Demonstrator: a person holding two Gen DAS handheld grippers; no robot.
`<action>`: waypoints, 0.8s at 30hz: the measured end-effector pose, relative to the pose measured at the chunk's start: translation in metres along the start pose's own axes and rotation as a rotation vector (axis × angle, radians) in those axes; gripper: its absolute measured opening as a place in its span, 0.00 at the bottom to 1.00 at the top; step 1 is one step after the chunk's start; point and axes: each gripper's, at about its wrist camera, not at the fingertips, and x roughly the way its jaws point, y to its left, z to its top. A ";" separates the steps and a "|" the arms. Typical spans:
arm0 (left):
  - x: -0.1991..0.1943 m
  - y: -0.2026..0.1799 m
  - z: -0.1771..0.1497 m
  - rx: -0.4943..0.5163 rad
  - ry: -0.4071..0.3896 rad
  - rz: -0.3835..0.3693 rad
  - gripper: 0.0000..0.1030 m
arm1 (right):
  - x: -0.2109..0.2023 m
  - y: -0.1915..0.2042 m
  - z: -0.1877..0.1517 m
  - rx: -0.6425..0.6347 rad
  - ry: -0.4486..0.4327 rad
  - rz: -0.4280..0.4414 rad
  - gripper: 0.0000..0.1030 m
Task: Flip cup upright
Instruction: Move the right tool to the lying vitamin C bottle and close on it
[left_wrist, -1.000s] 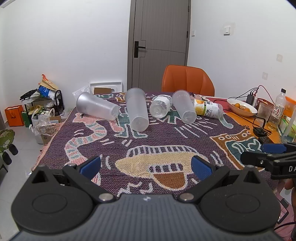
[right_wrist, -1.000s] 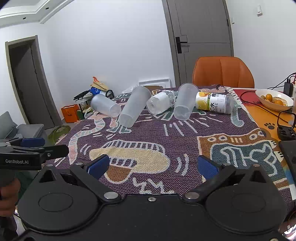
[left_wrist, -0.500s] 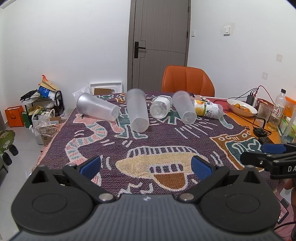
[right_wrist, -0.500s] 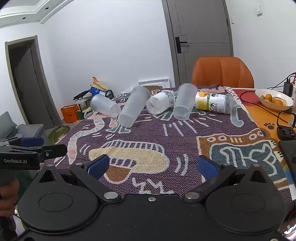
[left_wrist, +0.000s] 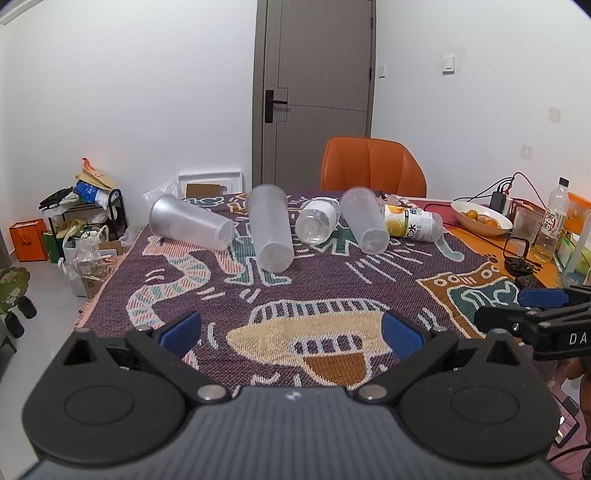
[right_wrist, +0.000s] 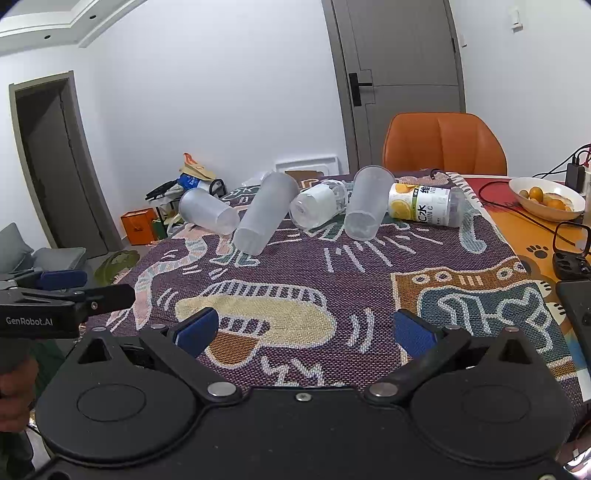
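Three frosted plastic cups lie on their sides at the far end of the patterned cloth: a left cup (left_wrist: 190, 223) (right_wrist: 208, 212), a tall middle cup (left_wrist: 269, 232) (right_wrist: 264, 218) and a right cup (left_wrist: 364, 219) (right_wrist: 365, 206). My left gripper (left_wrist: 291, 330) is open and empty, hovering near the cloth's front edge, well short of the cups. My right gripper (right_wrist: 304, 330) is open and empty too, beside it on the right.
A clear bottle (left_wrist: 317, 221) and a lemon-label bottle (left_wrist: 412, 223) lie among the cups. A bowl of oranges (left_wrist: 480, 218), cables, a glass and a bottle stand at the right. An orange chair (left_wrist: 373, 166) stands behind the table (left_wrist: 491, 240).
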 end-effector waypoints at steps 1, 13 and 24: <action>0.003 -0.001 0.001 0.000 -0.005 -0.002 1.00 | 0.001 -0.001 0.001 -0.002 -0.001 -0.003 1.00; 0.036 -0.010 0.015 -0.027 -0.042 -0.006 1.00 | 0.031 -0.029 0.013 -0.070 0.009 -0.074 1.00; 0.082 -0.004 0.027 -0.160 0.021 -0.008 1.00 | 0.062 -0.052 0.042 -0.201 -0.001 -0.130 1.00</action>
